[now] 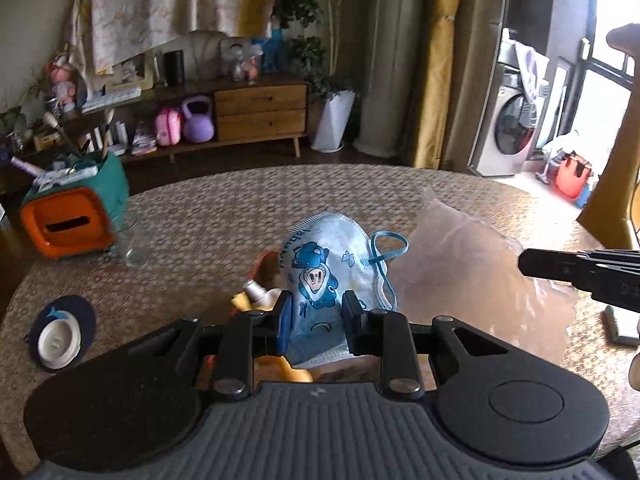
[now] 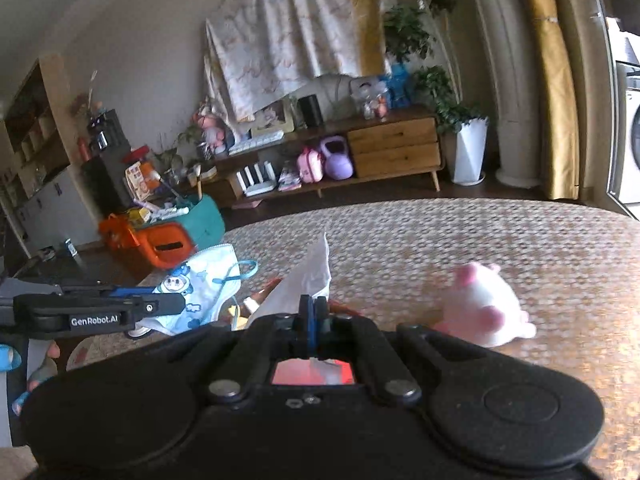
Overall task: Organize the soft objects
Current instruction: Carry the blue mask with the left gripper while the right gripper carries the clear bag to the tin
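The left claw (image 1: 317,322) is clenched on a child's face mask (image 1: 332,264), its two fingers pinching the lower part of the blue-printed fabric so that the mask stands up ahead of them above the table (image 1: 224,216). One blue ear loop (image 1: 390,246) hangs out to the right of that claw. Just beyond the left finger, low and partly hidden by the mask, sit a few small yellow and white objects that cannot be identified. Farther left of the claw lies a dark round pad with a white disc (image 1: 60,338) on it, and well ahead to the left stands an orange and teal box (image 1: 72,220).

The right claw (image 2: 314,312) is clenched on a thin translucent plastic bag (image 2: 308,276), its blue-lined fingers pressed together with the film rising straight up from between them. From the left wrist view the same bag (image 1: 472,268) spreads wide to the right of the mask. To the right of the right claw, a pink and white plush toy (image 2: 480,310) rests on the table, apart from both claws.
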